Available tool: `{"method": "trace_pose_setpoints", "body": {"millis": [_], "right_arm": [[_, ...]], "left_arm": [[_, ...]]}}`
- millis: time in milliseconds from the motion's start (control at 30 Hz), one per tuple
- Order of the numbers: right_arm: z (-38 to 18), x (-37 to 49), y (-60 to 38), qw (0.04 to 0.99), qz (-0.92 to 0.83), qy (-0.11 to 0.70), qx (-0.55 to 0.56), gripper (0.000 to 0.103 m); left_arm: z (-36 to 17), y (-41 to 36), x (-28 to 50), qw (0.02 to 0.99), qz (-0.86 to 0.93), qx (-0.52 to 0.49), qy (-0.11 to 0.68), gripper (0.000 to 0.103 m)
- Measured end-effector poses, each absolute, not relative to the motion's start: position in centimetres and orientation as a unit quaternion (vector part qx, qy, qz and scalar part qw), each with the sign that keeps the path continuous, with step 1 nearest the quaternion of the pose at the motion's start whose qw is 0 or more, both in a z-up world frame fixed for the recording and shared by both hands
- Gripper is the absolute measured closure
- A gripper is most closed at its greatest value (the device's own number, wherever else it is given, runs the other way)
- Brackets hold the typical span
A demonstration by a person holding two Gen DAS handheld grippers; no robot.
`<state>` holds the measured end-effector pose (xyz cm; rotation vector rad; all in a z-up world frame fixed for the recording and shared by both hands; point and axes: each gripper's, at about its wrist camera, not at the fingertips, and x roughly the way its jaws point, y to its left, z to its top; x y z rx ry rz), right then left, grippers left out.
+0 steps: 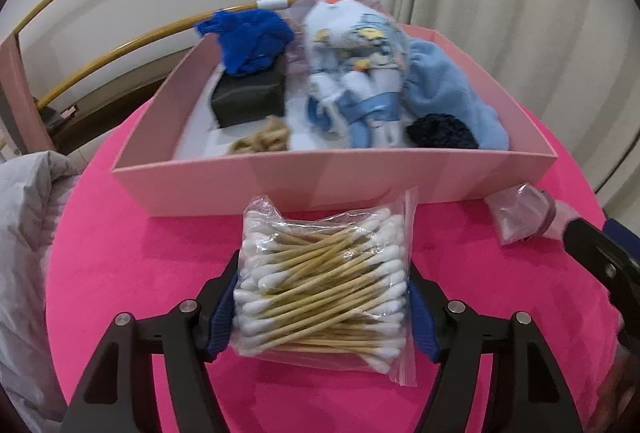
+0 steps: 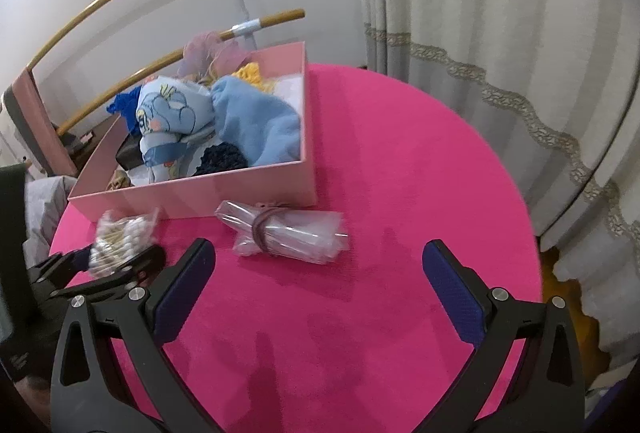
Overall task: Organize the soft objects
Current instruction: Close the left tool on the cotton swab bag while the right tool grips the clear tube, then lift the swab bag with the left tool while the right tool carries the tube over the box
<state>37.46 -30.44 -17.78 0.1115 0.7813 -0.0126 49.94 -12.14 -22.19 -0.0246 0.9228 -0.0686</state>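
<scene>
The left tool (image 1: 322,297) has its two blue pads (image 1: 222,317) set against either side of a clear zip bag of cotton swabs (image 1: 324,285), which lies flat on the pink tabletop (image 1: 140,273). The pads touch the bag's edges and the plastic looks pinched between them, so it has hold of the bag, its jaws about half closed.

Straight ahead of that tool, just past the bag, stands a shallow pink box (image 1: 320,177) with its near wall almost touching the bag's far edge. Inside it, ahead and to the left, sits a dark block (image 1: 248,101) with a bright blue knit (image 1: 248,33) heaped on top and a tan braided piece (image 1: 264,143) in front. Ahead and centre is a bundle of pale blue printed cloth (image 1: 356,73); ahead and right lie a light blue fleece (image 1: 444,81) and a dark navy scrunchie (image 1: 442,133).

The right tool (image 2: 320,273) hangs above bare tabletop with its jaws spread wide and nothing between them. Ahead of it and slightly left lies a rolled clear plastic bag (image 2: 288,233) bound with a pinkish band, near the box's front wall. Further left of this tool the swab bag is seen again in the other tool's grip.

A cream curtain (image 2: 480,33) hangs to the right, beyond the tabletop.
</scene>
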Motion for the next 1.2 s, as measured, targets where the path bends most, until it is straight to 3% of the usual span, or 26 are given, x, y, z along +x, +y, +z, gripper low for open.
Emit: {"method": "trace_pose_setpoints", "body": {"millis": [400, 433, 467, 500, 1200], "right_arm": [[-19.9, 41.2, -28.8, 0.911, -0.02, 0.41, 0.039, 0.0], [-20.2, 41.5, -28.6, 0.909, -0.02, 0.413, 0.039, 0.003], [-20.3, 41.8, -28.5, 0.909, -0.018, 0.415, 0.039, 0.019], [-20.4, 41.9, -28.2, 0.91, -0.026, 0.413, 0.026, 0.024], [-15.8, 35.8, -25.4, 0.928, 0.041, 0.37, 0.022, 0.03]], "left_arm": [[-21.5, -10.8, 47.5, 0.908, -0.02, -0.028, 0.419, 0.036], [-21.5, -10.6, 47.6, 0.908, -0.021, -0.032, 0.418, 0.036], [-21.5, -10.6, 47.6, 0.908, -0.022, -0.033, 0.418, 0.036], [-21.4, -10.5, 47.6, 0.908, -0.024, -0.034, 0.417, 0.036], [-19.2, -7.3, 45.1, 0.91, -0.031, -0.061, 0.409, 0.037]]}}
